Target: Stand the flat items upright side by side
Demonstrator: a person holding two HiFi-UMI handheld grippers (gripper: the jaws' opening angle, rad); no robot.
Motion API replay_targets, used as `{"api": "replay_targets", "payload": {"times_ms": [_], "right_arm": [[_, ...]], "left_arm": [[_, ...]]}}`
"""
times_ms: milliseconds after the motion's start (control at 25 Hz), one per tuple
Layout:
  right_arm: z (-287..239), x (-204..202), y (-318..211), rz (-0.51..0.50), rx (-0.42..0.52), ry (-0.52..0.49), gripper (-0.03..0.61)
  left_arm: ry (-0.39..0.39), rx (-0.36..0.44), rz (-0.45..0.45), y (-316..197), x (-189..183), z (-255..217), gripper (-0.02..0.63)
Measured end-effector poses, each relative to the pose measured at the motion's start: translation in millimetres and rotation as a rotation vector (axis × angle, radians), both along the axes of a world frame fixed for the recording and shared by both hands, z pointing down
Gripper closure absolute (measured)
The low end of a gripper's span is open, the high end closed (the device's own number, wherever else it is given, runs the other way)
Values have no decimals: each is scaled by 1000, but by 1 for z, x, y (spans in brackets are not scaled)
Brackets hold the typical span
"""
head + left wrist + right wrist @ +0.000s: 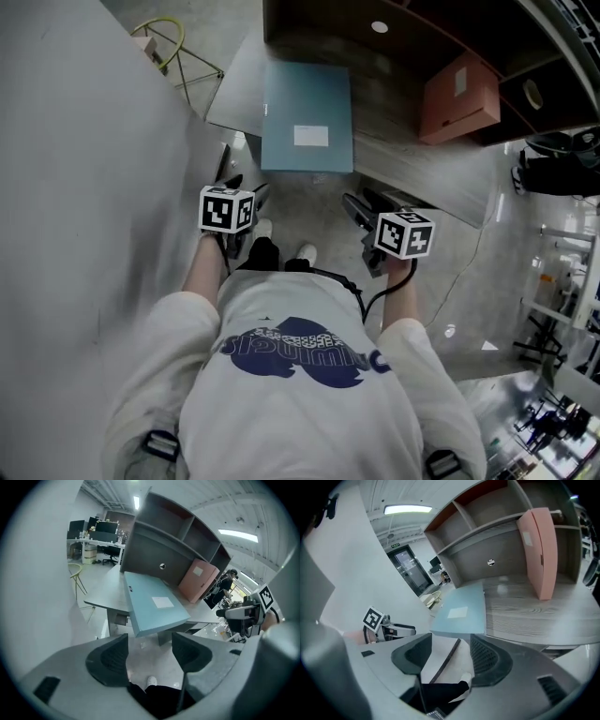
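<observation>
At the counter [412, 173] edge, blue flat box [307, 117] lying flat and overhanging, pink box [459, 98] already upright behind; left claw [150, 639] and right claw [451, 638] open, empty, short of blue box, presumably lining up to tip it.

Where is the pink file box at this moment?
In the head view the pink file box stands upright at upper right on the desk, right of the flat blue file box.

No text can be read, white label [310, 136] on blue folder [281, 103] too small, shirt print [300, 352] illegible
</observation>
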State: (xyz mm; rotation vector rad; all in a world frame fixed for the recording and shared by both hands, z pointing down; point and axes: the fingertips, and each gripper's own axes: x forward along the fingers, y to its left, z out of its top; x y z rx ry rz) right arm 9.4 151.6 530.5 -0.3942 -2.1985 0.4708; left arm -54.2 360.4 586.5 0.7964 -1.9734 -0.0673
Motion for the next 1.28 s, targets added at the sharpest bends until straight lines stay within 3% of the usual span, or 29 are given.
{"api": "replay_targets", "payload": {"times_ms": [200, 440, 680, 840, 1280], "right_arm": [[10, -13, 6, 44, 1, 37, 321], [22, -17, 4, 17, 71, 86, 308], [29, -31, -3, -5, 83, 105, 305], [31, -37, -11, -51, 90, 119, 304], [41, -54, -44, -161, 71, 161, 302]], "left_arm": [[103, 117, 85, -19, -22, 19, 313], [188, 107, 192, -22, -32, 50, 249], [292, 255, 147, -39, -50, 57, 224], [313, 251, 185, -49, -59, 66, 219], [405, 280, 102, -65, -72, 89, 212]]}}
